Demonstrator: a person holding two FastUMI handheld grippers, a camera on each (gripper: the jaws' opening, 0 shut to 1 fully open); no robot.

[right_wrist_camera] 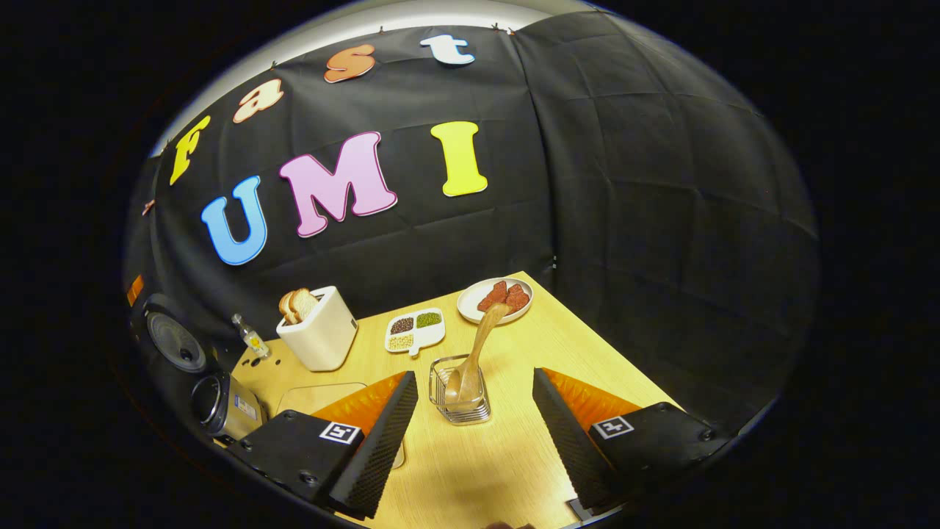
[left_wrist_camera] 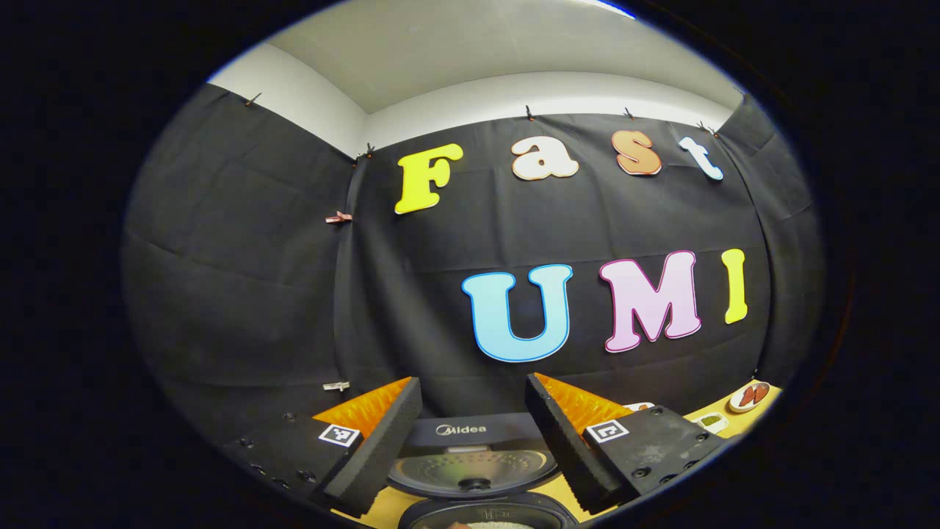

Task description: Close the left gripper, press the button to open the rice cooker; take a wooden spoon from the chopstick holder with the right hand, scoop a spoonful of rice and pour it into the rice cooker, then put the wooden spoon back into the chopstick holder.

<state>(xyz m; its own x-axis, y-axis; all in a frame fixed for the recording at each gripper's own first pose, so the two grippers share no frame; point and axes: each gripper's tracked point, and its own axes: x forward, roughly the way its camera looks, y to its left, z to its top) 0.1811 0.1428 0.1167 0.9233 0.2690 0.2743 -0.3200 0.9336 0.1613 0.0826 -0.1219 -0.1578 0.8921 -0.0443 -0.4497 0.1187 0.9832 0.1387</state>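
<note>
In the left gripper view my left gripper (left_wrist_camera: 472,383) hangs open above the rice cooker (left_wrist_camera: 470,433). Its lid (left_wrist_camera: 470,467) stands raised, and white rice shows in the pot (left_wrist_camera: 488,520) at the bottom edge. In the right gripper view my right gripper (right_wrist_camera: 476,375) is open and holds nothing. The chopstick holder (right_wrist_camera: 460,393) stands on the table just beyond its fingertips. The wooden spoon (right_wrist_camera: 479,344) leans up and to the right inside the holder. The open rice cooker (right_wrist_camera: 213,400) sits at the far left.
On the wooden table (right_wrist_camera: 558,353) stand a white toaster (right_wrist_camera: 319,334) with bread, a small bottle (right_wrist_camera: 250,339), a divided dish of beans (right_wrist_camera: 415,330) and a plate of red food (right_wrist_camera: 494,300). A clear flat container (right_wrist_camera: 319,397) lies partly behind my right gripper's left finger.
</note>
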